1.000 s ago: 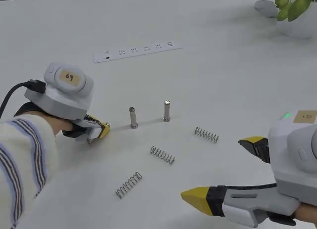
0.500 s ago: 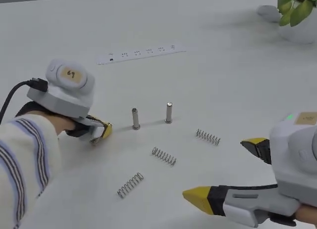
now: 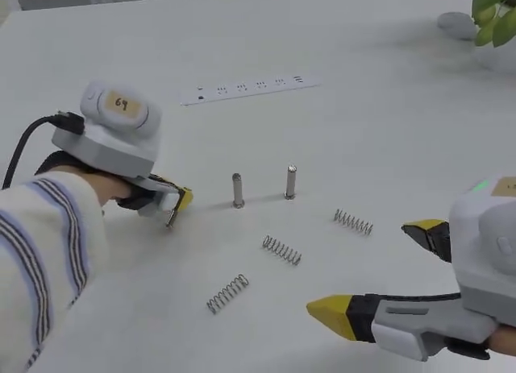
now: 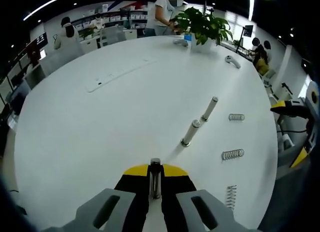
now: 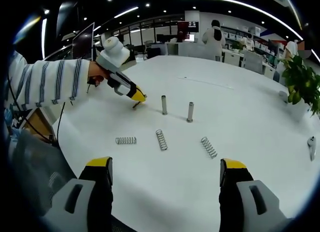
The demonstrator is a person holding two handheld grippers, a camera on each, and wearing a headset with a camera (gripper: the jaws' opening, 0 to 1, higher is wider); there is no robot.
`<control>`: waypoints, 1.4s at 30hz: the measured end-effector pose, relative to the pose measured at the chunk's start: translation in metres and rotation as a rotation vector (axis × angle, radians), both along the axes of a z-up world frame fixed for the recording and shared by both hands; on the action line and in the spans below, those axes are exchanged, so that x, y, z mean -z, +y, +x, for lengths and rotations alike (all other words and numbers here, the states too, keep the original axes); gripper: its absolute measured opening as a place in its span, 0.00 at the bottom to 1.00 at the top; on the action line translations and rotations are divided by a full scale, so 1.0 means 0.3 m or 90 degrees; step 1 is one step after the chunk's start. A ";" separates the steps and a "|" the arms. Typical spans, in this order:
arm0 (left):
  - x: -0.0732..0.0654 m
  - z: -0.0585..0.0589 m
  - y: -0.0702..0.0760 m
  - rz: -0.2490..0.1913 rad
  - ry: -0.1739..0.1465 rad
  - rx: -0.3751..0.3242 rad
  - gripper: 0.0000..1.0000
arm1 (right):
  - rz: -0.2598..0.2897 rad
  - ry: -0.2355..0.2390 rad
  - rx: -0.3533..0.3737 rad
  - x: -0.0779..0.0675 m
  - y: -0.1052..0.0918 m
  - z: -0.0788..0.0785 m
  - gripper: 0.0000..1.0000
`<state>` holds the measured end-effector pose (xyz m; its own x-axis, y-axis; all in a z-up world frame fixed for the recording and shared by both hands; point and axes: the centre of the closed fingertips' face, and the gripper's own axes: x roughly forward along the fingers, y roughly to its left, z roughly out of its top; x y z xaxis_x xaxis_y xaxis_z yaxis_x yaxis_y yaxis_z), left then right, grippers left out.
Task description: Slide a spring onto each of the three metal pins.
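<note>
Lower right, the right gripper [image 3: 371, 270] holds its jaws spread, empty. Three springs [image 3: 281, 250] lie flat mid-frame; beyond them two metal pins [image 3: 238, 190] stand upright. At left, the left gripper [image 3: 173, 208] pinches a third pin [image 4: 155, 176]. On the white table [image 3: 363, 107], a power strip [image 3: 250, 89] lies upper centre and a potted plant [image 3: 496, 6] stands upper right; office desks [image 5: 235, 54] lie beyond.

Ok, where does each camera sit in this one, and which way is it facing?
Head view: on the headset, looking down at the table; striped sleeve, left gripper and right gripper show.
Left gripper view: on the left gripper, looking along jaws shut on a held pin.
Right gripper view: on the right gripper, between open jaws, facing the left gripper.
Shared: two upright pins and three springs appear in all three.
</note>
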<state>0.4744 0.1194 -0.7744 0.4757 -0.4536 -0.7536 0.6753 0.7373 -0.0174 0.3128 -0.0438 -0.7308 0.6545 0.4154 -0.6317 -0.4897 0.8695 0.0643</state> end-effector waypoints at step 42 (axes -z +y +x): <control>-0.035 0.022 -0.022 -0.024 -0.030 -0.039 0.00 | 0.014 -0.025 0.006 -0.044 -0.010 0.016 0.87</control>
